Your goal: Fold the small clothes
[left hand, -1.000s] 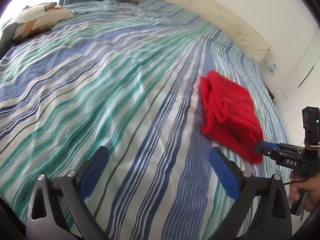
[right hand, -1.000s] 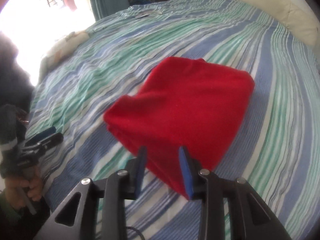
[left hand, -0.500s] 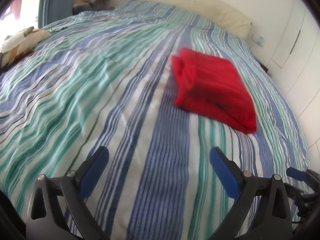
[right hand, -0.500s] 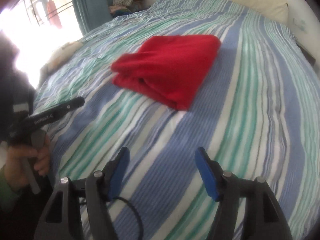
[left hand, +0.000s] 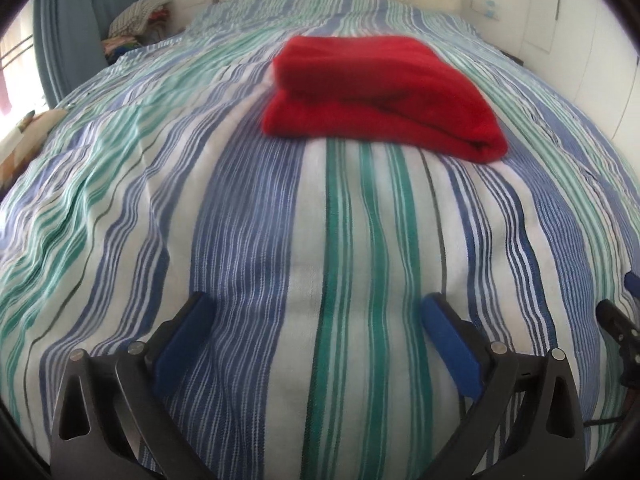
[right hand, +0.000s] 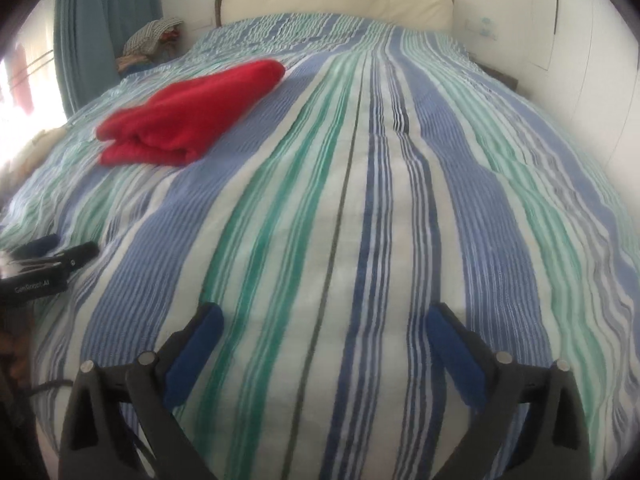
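A red garment (left hand: 376, 92), folded into a thick rectangle, lies on the striped bedspread (left hand: 320, 240). In the right wrist view it (right hand: 188, 116) sits to the far left. My left gripper (left hand: 320, 312) is open and empty, low over the bed's near end, well short of the garment. My right gripper (right hand: 324, 320) is open and empty, to the right of the garment and apart from it. The left gripper's tips (right hand: 56, 252) show at the left edge of the right wrist view.
A cream headboard (right hand: 336, 0) stands at the far end of the bed. A pile of clothes (right hand: 152, 40) sits by the blue curtain (right hand: 108, 20) at the far left. White cupboard doors (left hand: 580, 40) line the right side.
My right gripper opened, let go of the red garment and drew back to the right. My left gripper swung round to face the headboard. The garment now lies flat on the bed.
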A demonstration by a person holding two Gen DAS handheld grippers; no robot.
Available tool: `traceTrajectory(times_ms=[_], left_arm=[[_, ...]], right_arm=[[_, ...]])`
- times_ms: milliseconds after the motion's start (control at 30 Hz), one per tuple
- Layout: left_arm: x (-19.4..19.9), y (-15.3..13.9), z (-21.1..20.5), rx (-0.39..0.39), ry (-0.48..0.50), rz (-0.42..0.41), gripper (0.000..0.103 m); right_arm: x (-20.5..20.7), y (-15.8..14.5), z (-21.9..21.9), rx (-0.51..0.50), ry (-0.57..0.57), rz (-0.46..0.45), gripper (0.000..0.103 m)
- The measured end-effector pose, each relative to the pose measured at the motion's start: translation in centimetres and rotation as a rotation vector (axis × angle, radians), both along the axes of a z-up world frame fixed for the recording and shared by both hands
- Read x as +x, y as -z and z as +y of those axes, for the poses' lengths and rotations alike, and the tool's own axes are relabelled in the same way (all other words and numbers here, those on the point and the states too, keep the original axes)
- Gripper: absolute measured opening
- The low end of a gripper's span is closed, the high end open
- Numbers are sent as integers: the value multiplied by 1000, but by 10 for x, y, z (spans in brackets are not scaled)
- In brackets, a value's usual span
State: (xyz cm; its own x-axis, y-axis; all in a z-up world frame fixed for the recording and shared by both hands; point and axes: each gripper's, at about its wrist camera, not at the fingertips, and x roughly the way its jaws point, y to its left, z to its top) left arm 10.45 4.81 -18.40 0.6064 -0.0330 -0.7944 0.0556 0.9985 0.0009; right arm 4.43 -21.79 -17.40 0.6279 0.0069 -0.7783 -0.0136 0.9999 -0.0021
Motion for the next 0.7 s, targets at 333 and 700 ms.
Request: traceTrajectory(times_ms=[333,700], left_arm=[[0,1,-1,0,1,5,102],[8,1,0,-21,18,66,102]], right_arm=[[-9,8,1,-27,-4,-89,103],[-11,9,2,-32,-4,-91,103]])
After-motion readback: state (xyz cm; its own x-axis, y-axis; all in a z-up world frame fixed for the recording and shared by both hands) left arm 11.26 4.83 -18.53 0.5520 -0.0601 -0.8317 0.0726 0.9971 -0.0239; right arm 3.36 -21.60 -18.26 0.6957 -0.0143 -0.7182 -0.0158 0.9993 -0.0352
